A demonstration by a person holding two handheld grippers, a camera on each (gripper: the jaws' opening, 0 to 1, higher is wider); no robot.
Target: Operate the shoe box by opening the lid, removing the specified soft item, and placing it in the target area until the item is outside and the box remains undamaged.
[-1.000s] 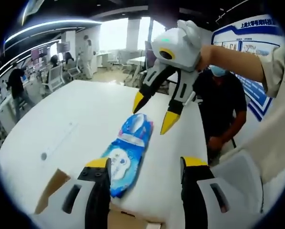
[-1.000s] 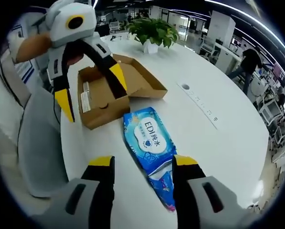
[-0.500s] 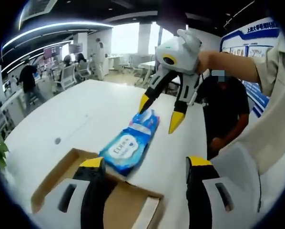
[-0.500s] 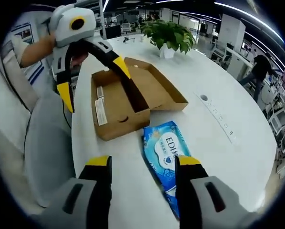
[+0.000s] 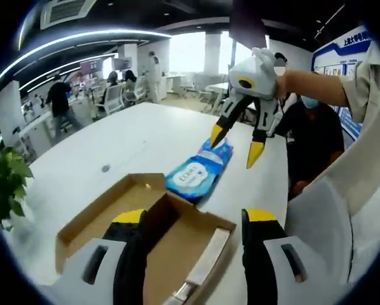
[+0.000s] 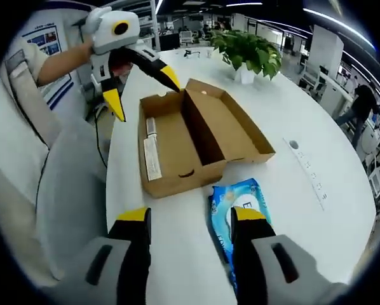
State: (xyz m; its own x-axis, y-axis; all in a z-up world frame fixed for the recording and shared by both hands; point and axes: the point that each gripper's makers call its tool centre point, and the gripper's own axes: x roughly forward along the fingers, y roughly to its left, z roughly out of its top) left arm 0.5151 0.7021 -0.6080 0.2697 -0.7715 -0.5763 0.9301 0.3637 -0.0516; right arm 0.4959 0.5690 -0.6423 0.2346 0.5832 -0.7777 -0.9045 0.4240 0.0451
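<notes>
Wipes and box sit apart on the white counter [image 6: 317, 114], so the task looks close to finished: the soft item is out and what remains is to judge the placement good and clear the claws away. Nearest in the right gripper view, the right claw [image 6: 190, 219] has its yellow-tipped jaws spread wide with nothing between them, and the blue wipes pack [image 6: 231, 210] lies flat on the counter just beyond, partly hidden behind the right-hand jaw and just beside the front wall of the shoe box [image 6: 196, 143]. The box stands open past it, its lid folded flat back on the far side, both halves bare cardboard and, as far as can be seen, whole and uncreased. Over the box's far left corner hangs the left claw [image 6: 145, 89], jaws likewise parted and empty; a potted plant [image 6: 247, 54] stands farther off. In the left gripper view the order reverses: the left claw [image 5: 190, 219] sits low over the open shoe box [image 5: 145, 229], then the wipes pack [image 5: 199, 171], then the right claw [image 5: 236, 143] above the pack's far end, clear of it. The next move calls for lifting both claws without catching the lid or nudging the pack back against the cardboard
</notes>
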